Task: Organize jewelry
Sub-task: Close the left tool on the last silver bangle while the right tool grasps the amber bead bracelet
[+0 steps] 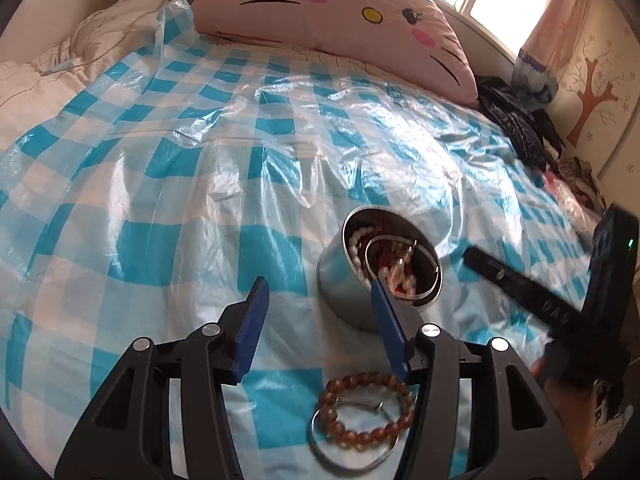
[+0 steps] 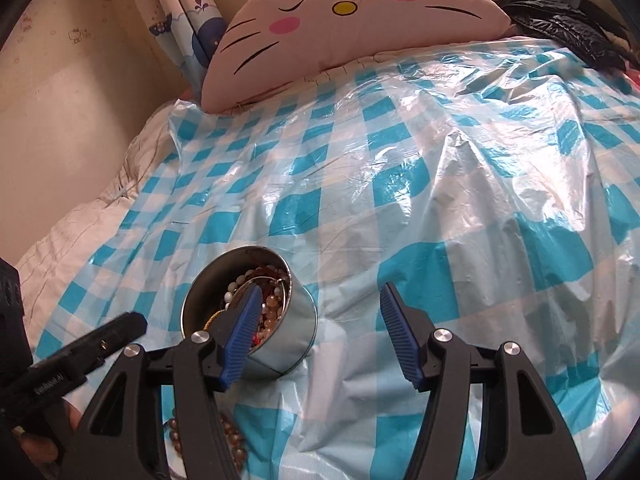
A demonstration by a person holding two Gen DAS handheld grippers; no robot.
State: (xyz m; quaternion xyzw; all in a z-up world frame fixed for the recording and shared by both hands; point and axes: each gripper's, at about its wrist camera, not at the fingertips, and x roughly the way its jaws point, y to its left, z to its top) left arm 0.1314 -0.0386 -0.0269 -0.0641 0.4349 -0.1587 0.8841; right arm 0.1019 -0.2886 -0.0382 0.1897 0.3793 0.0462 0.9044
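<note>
A round metal tin stands on the blue checked plastic sheet, holding pearl strands, beads and a silver bangle. A brown bead bracelet lies over a silver bangle on the sheet, below and between my left fingers. My left gripper is open and empty, its right finger in front of the tin's rim. In the right wrist view the tin sits by my open, empty right gripper, whose left finger overlaps the tin's mouth. The bead bracelet is partly hidden behind that gripper.
A pink cat-face pillow lies at the head of the bed. Black clothing is piled at the right edge by the wall. White bedding lies at the left. The right gripper's body shows in the left view.
</note>
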